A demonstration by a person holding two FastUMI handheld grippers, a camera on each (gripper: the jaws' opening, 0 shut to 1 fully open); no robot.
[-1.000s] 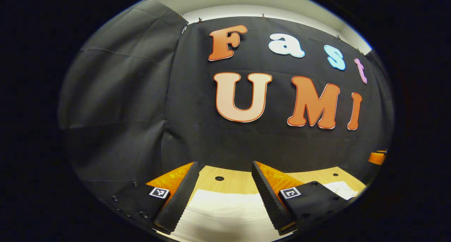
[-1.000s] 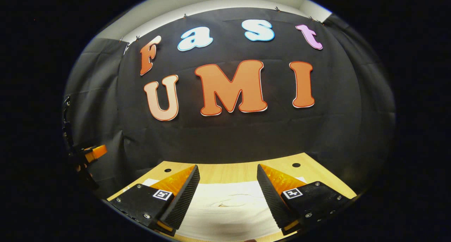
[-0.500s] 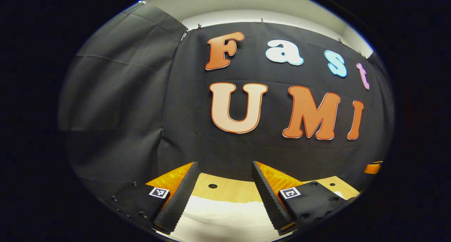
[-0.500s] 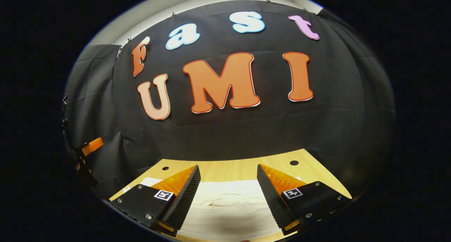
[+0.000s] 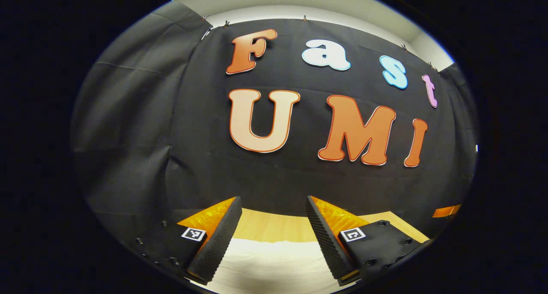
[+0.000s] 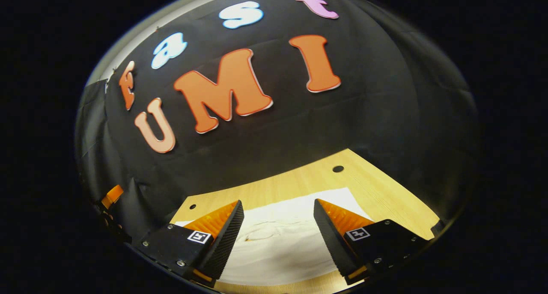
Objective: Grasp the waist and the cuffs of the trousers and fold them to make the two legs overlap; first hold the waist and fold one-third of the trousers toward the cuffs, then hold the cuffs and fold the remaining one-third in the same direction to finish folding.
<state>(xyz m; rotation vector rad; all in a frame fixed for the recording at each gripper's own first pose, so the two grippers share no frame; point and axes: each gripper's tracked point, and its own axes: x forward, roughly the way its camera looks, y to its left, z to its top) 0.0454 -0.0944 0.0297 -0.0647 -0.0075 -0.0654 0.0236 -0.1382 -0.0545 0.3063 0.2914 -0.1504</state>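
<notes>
In the left gripper view, the left gripper [image 5: 274, 225] is hovering with its fingers spread wide, gripping nothing; white trousers [image 5: 274, 264] are lying below on the wooden table [image 5: 274, 225]. In the right gripper view, the right gripper [image 6: 278, 230] is likewise gaping wide and empty above the trousers [image 6: 282, 247]; the table [image 6: 385, 200] is running back toward the black cloth wall [image 6: 385, 114].

- In the left gripper view, the left gripper [image 5: 274, 225] points forward and slightly downward, roughly level, its two fingers spread wide apart with nothing between them.
- In the right gripper view, the right gripper [image 6: 278, 230] is rolled to one side, so the scene leans; its fingers are also spread wide and grip nothing.
- At the left edge of the right gripper view, part of the left gripper shows farther off.
</notes>
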